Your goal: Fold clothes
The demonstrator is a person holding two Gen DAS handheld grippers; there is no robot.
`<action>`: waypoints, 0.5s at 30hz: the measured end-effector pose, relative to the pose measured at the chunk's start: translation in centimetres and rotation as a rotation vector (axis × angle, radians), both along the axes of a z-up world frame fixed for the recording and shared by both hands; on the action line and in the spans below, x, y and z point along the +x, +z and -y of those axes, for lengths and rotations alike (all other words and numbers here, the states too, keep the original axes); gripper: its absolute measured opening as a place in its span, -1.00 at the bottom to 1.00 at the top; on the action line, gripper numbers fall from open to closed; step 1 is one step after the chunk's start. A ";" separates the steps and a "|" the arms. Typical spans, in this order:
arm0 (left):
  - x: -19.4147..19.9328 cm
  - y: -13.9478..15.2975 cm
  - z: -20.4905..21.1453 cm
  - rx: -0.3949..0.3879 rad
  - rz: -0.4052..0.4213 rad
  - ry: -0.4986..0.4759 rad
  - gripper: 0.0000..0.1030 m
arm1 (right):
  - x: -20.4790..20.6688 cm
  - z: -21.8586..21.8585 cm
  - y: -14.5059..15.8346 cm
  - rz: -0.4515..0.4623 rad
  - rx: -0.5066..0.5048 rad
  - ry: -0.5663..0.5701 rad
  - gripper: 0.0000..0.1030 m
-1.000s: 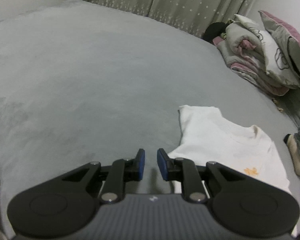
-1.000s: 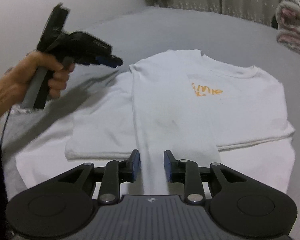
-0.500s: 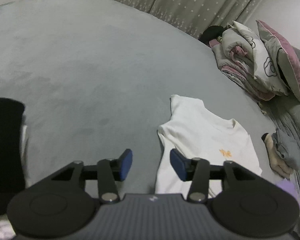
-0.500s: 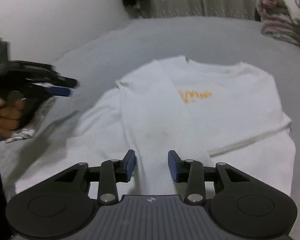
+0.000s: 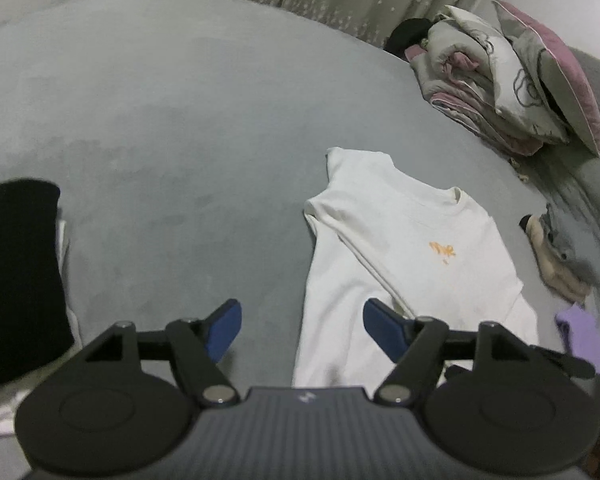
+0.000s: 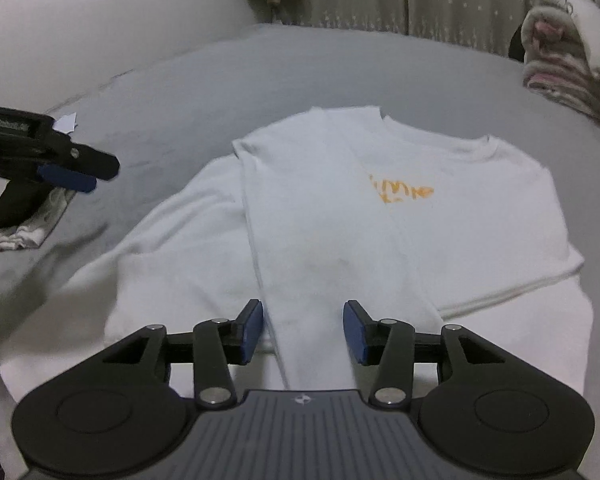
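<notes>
One side of the white T-shirt [image 6: 340,232] already lies folded over its middle on the grey bed [image 5: 180,120], the other side looks flat. Both the left gripper [image 5: 300,330] and right gripper [image 6: 303,330] hang above it, jaws spread wide, holding nothing.

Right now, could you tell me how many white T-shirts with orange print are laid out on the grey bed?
1: the white T-shirt with orange print lies flat mid-bed, one side folded over. Other garments at the bed's edges look different; some may be hidden.

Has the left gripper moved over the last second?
Yes. In the right wrist view the left gripper has pulled left, away from the white T-shirt, and lower.
</notes>
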State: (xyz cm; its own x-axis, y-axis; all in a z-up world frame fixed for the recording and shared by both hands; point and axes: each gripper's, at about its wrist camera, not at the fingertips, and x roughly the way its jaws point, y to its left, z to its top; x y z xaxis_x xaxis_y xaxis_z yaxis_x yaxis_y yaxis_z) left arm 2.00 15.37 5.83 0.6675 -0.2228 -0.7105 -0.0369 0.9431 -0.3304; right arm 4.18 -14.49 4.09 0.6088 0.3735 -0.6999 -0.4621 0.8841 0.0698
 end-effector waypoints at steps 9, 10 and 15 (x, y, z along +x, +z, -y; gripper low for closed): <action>0.2 -0.7 0.5 0.020 -0.020 -0.001 0.54 | 0.2 -0.7 -0.4 -0.034 -0.026 0.005 -0.10; 0.2 -0.8 0.6 0.022 -0.022 -0.001 0.54 | 0.2 -0.7 -0.3 -0.038 -0.022 0.002 -0.10; 0.4 -1.1 0.8 0.031 -0.024 -0.006 0.55 | 0.1 -0.8 -0.8 -0.023 -0.027 0.019 -0.01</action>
State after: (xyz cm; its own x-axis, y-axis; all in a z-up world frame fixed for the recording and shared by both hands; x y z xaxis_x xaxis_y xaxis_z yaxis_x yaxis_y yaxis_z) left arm 2.41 14.53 4.73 0.6492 -0.2046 -0.7325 -0.0387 0.9530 -0.3005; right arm 4.31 -13.70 3.29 0.5852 0.3656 -0.7238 -0.4771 0.8770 0.0572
